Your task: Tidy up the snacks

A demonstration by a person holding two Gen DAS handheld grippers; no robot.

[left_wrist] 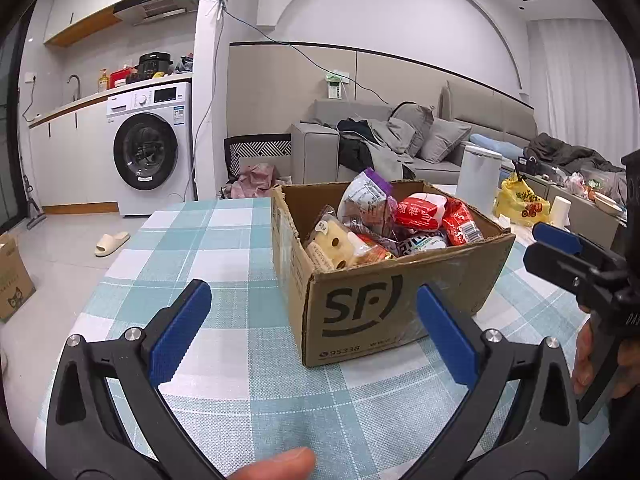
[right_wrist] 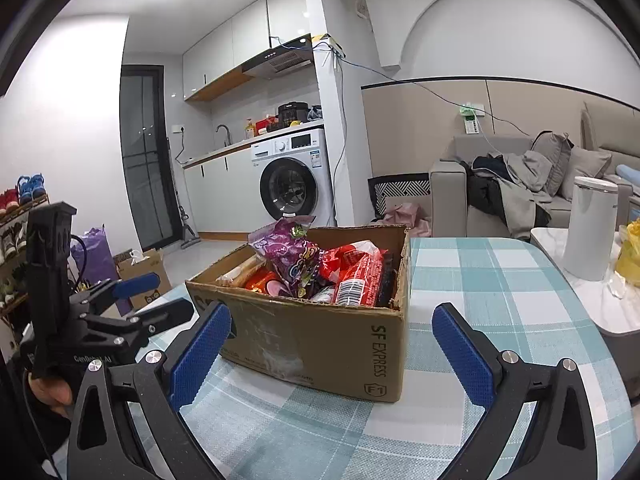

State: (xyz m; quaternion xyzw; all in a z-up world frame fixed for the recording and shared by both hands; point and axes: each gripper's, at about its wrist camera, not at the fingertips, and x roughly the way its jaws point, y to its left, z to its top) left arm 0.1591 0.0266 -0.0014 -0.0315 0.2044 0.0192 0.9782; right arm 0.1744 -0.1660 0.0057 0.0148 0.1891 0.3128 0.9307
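A cardboard box (left_wrist: 384, 280) full of snack bags (left_wrist: 420, 212) sits on the desk (left_wrist: 224, 240) with its checked cloth. Both the left hand-held gripper (left_wrist: 312, 336) and the right hand-held gripper (right_wrist: 332, 352) are wide apart and hold nothing. The bags look light, soft and crinkly, maybe slippery. I would pinch one by its sealed top edge, gently, so the food inside does not get crushed.

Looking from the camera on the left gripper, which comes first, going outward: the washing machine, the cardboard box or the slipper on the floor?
1. Cardboard box: on the table, just beyond the left gripper.
2. Slipper: on the floor, off to the left.
3. Washing machine: against the far wall, left.
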